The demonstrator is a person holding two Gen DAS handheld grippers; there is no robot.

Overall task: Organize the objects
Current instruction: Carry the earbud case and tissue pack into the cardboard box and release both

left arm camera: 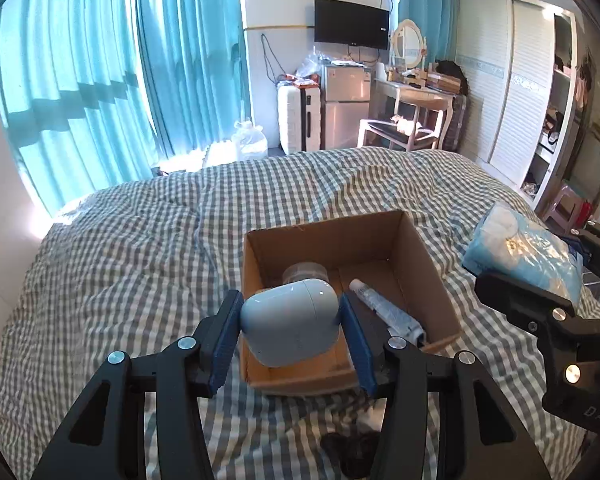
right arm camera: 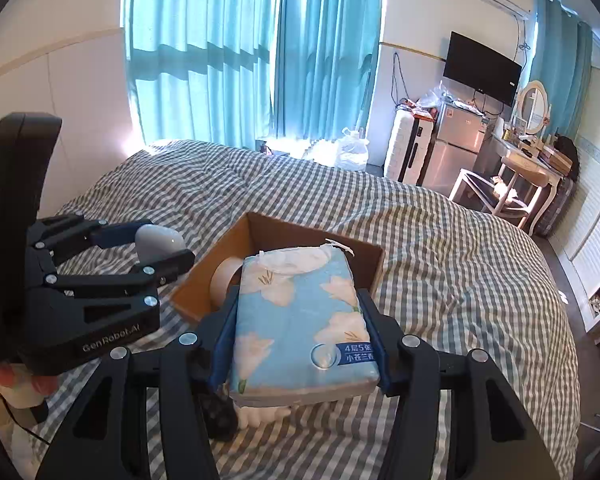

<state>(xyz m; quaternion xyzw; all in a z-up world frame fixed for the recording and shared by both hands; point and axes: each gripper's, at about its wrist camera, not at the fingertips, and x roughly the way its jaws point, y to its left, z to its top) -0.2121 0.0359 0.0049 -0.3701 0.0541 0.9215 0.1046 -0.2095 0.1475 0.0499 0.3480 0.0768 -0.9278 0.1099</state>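
Note:
An open cardboard box (left arm camera: 428,276) sits on the checked bedspread; it also shows in the right wrist view (right arm camera: 228,248). Inside lie a roll of tape (left arm camera: 305,272) and a white tube (left arm camera: 388,312). My left gripper (left arm camera: 290,330) is shut on a white rounded device (left arm camera: 290,320) and holds it over the box's near left corner; in the right wrist view the left gripper (right arm camera: 156,248) is left of the box. My right gripper (right arm camera: 300,344) is shut on a blue floral tissue pack (right arm camera: 300,320), held above the box's near side; the pack shows in the left wrist view (left arm camera: 524,252).
The checked bed (left arm camera: 140,260) fills the foreground. A dark object (right arm camera: 220,412) and something white lie on the bedspread under the right gripper. Beyond the bed stand a white suitcase (left arm camera: 298,118), a small fridge (left arm camera: 346,104), a dressing table with chair (left arm camera: 408,120) and a wardrobe (left arm camera: 512,80).

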